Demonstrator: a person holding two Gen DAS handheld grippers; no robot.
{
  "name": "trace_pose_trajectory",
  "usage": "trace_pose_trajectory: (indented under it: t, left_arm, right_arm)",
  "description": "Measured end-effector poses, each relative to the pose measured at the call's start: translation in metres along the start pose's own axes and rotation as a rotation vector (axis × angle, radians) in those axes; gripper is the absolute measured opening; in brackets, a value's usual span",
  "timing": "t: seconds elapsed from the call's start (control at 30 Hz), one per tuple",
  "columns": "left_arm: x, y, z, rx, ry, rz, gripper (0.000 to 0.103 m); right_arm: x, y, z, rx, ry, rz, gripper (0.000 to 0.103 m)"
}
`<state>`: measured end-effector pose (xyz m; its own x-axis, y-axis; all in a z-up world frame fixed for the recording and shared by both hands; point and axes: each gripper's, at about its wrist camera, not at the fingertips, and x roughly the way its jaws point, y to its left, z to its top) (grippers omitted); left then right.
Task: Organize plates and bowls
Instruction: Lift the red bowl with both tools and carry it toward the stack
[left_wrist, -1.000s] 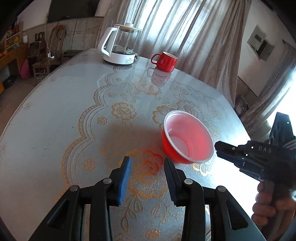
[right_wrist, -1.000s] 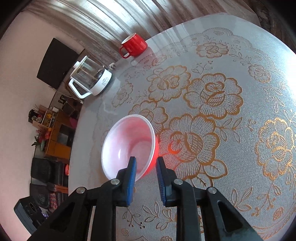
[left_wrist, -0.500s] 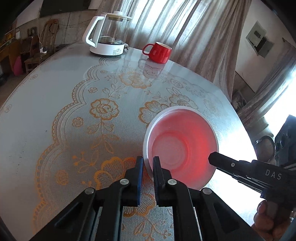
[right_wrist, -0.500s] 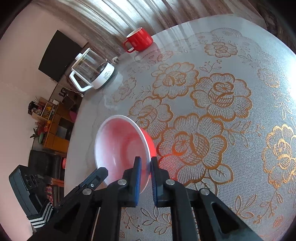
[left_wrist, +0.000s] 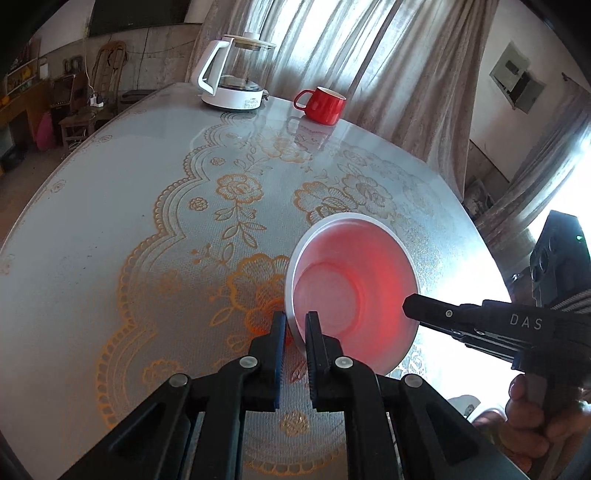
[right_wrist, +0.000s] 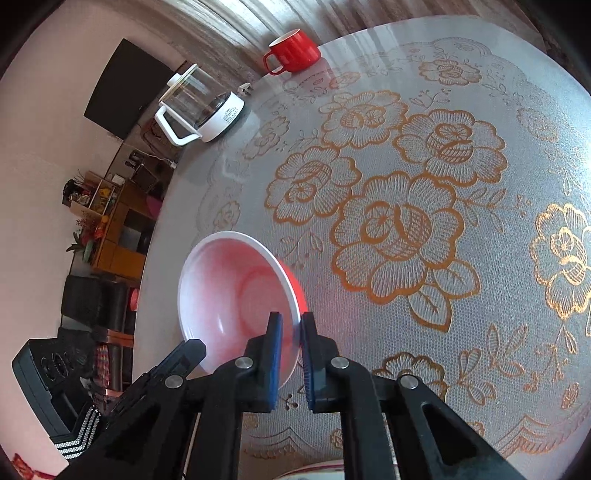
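A red plastic bowl (left_wrist: 354, 291) with a white inside is held tilted above the lace-covered table (left_wrist: 110, 229). My left gripper (left_wrist: 295, 332) is shut on the bowl's near rim. My right gripper (right_wrist: 291, 332) is shut on the opposite rim of the same bowl (right_wrist: 229, 288). In the left wrist view the right gripper's finger (left_wrist: 436, 314) reaches in from the right onto the rim. In the right wrist view the left gripper's finger (right_wrist: 184, 354) shows at the lower left of the bowl.
A glass kettle on a white base (left_wrist: 236, 81) and a red mug (left_wrist: 321, 105) stand at the table's far edge; both also show in the right wrist view, the kettle (right_wrist: 199, 107) and the mug (right_wrist: 291, 51). Curtains hang behind them. A rim of another dish (right_wrist: 317, 470) peeks at the bottom.
My left gripper closed on the bowl's rim, joining the right gripper's hold. The bowl has tipped further and moved toward the near side of the table.
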<state>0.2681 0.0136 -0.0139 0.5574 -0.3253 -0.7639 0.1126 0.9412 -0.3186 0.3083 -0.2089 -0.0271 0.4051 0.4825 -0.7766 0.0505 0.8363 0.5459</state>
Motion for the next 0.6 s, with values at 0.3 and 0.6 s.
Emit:
trace_pose_trajectory:
  t: [0.3, 0.6]
  left_arm:
    - [-0.022, 0.006, -0.03, 0.002, 0.01, 0.006, 0.01]
    - [-0.03, 0.006, -0.033, -0.001, -0.02, 0.044, 0.01]
  right_arm:
    - [-0.001, 0.011, -0.025, -0.043, 0.047, 0.002, 0.012]
    - [-0.001, 0.018, -0.025, -0.06, 0.036, -0.006, 0.019]
